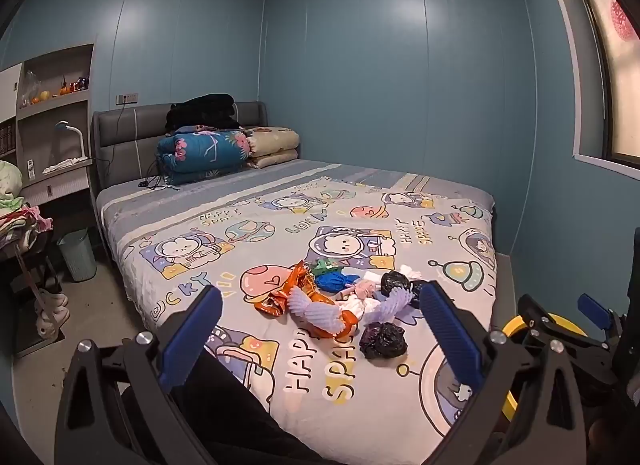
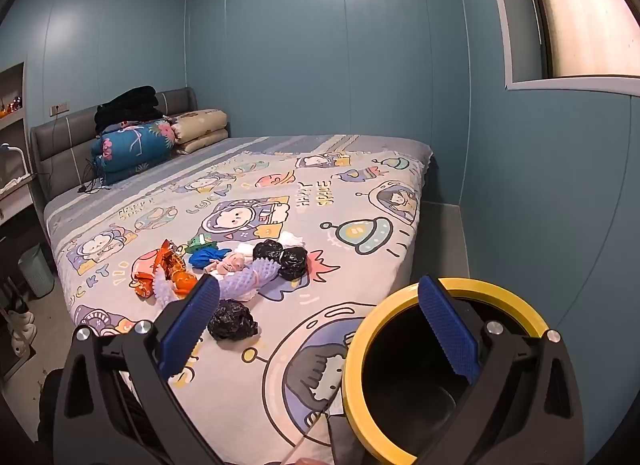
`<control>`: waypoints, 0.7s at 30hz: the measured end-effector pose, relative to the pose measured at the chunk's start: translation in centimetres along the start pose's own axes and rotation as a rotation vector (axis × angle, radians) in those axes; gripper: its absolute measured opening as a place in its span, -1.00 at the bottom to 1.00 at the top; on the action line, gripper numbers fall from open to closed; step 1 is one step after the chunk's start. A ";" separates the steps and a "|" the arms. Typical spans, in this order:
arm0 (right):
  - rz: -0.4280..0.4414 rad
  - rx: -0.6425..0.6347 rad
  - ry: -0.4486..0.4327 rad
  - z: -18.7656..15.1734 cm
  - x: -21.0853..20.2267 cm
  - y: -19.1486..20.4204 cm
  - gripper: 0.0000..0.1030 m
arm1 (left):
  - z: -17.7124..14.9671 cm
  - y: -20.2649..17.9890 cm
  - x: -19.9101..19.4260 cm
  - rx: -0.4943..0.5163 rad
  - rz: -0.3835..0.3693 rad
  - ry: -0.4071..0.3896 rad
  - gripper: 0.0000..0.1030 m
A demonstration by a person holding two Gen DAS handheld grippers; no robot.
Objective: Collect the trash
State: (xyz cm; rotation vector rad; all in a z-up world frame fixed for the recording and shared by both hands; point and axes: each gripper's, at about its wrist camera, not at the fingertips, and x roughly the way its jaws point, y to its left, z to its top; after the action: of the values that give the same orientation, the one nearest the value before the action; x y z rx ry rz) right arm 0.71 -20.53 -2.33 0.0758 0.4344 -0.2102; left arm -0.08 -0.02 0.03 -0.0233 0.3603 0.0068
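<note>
While both grippers (image 1: 320, 329) (image 2: 316, 317) gape empty, the trash (image 1: 344, 301) lies ahead — untouched.

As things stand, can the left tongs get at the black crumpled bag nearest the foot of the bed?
Probably yes: the left tongs are open, and the black crumpled bag lies alone on the bedsheet, nothing between.

Left tongs (image 1: 320, 329) wide open, empty, above trash pile (image 1: 344, 301) on bed (image 1: 280, 225).
</note>
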 end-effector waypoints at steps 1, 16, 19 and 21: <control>-0.001 -0.001 -0.001 0.0 0.0 0.0 0.85 | 0.0 0.0 0.0 0.000 0.000 -0.002 0.87; 0.002 0.006 -0.002 0.0 0.1 -0.5 0.85 | -0.2 -0.3 -0.4 -0.003 -0.006 0.001 0.87; 0.000 0.006 0.000 0.1 0.0 -0.3 0.85 | -0.2 -0.3 0.1 -0.002 -0.007 0.003 0.87; 0.002 0.008 0.002 0.1 -0.4 -0.1 0.85 | -0.2 -0.4 0.0 0.000 -0.007 0.001 0.87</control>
State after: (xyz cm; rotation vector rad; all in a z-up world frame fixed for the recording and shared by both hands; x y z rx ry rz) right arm 0.41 -20.61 -2.06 0.0841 0.4350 -0.2101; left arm -0.11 -0.45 -0.20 -0.0243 0.3613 -0.0006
